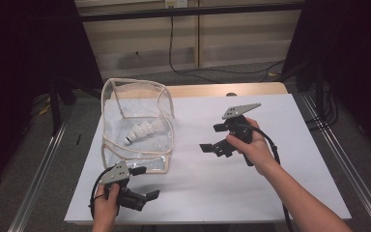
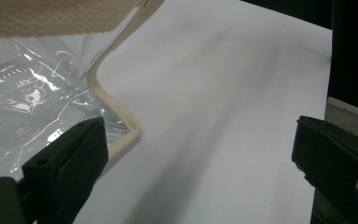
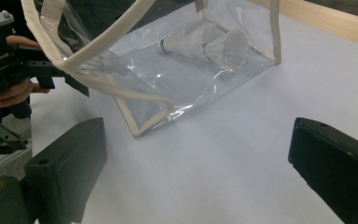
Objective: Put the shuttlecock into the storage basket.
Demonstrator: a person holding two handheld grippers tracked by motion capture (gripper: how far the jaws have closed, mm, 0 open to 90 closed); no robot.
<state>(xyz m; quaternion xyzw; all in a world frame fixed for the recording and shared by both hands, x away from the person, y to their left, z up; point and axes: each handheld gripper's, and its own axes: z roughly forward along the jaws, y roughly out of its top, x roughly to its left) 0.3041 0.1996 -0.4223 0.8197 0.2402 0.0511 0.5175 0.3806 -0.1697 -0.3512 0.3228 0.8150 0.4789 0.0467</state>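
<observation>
- Where the desk (image 1: 270, 193) meets its near-left edge, the left gripper (image 1: 145, 182) is held low in the person's left hand (image 1: 107, 200), its fingers spread wide apart and holding nothing.
- From the left gripper view, one finger (image 2: 72, 161) overlaps the near corner of the clear bag, whether touching it I cannot tell, while the other finger (image 2: 340, 163) sits over bare white desk.
- Just beyond that gripper stands the clear bag (image 1: 137, 121), a see-through plastic pouch with cream trim, on the left part of the desk with its open mouth up.
- Inside the bag lie two white shuttlecocks (image 1: 142, 131), resting on its bottom side by side; the right gripper view shows them (image 3: 209, 44) behind the plastic wall.
- Right of the bag, well apart from it, the right gripper (image 1: 211, 137) is held above the middle of the desk by the right hand (image 1: 251, 145), pointing toward the bag.
- Its fingers (image 3: 70, 163) are also wide apart, with nothing between them.
</observation>
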